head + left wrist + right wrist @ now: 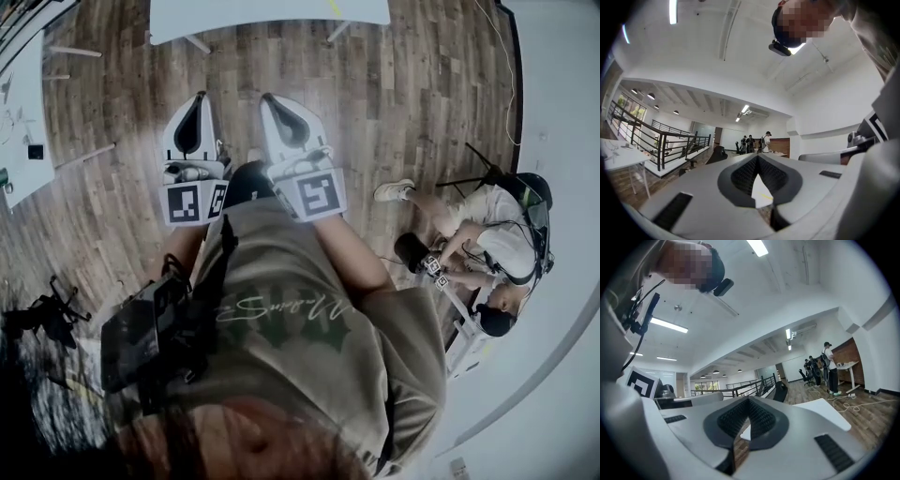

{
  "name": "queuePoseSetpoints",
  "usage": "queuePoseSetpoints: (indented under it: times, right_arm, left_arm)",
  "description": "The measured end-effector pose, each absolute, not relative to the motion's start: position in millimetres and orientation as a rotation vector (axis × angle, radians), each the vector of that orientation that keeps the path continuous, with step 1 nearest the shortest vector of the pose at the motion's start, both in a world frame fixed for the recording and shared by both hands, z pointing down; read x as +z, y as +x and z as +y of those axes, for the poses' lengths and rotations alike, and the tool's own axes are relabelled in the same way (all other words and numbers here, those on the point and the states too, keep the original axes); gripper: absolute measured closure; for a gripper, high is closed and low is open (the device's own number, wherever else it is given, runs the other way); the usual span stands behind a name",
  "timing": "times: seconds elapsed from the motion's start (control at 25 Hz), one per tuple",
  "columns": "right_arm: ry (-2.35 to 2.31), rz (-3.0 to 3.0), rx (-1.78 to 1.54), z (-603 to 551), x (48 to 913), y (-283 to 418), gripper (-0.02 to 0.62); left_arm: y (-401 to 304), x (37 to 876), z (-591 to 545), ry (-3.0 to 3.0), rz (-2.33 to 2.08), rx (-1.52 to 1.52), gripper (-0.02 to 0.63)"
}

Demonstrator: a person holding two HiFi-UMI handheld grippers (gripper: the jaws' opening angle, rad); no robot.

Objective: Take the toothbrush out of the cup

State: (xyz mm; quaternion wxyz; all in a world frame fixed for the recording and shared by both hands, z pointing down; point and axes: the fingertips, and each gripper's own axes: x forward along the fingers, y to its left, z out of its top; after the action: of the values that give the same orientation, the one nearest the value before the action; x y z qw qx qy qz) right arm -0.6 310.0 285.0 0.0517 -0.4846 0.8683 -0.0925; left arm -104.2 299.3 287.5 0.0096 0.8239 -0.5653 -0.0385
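No cup or toothbrush shows in any view. In the head view both grippers are held out level in front of the person's body, over a wooden floor. My left gripper (199, 97) has its jaws together with nothing in them. My right gripper (270, 97) sits close beside it, also empty. In the left gripper view the black pads of the left gripper (757, 157) meet at the tip. In the right gripper view the pads of the right gripper (749, 400) meet the same way. Both gripper views look out across a large room.
A white table (272, 13) stands just ahead and another (23, 112) at the left. A person (492, 234) sits on the floor at the right beside cables. Black gear (47, 314) lies at the lower left. A black railing (661, 140) and standing people (829, 366) are further off.
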Motion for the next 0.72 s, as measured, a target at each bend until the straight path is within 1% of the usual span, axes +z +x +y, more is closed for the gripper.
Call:
queuePoseSetpoints:
  times: [0.24,0.32,0.52,0.72]
  right_arm:
    - [-1.451,2.699,-0.204,327.9,279.7,-14.2,0.592]
    - [-1.450,2.685,-0.186,349.2,271.0,-3.4,0.594]
    - [-1.455,2.623,-0.154,411.3,249.4,49.6,0.594]
    - [-1.447,2.647,-0.121,411.3,248.4,47.5,0.594]
  left_arm:
    - [-116.8,279.6,315.3,2.525,-1.855,-0.146,0.594]
    - [-106.1,272.8,337.4,2.535,-1.862,-0.145,0.594]
    - [-56.4,253.0,403.9,2.572,-1.884,-0.141,0.594]
    - [-47.3,253.9,411.6,2.621,-1.897,-0.101,0.594]
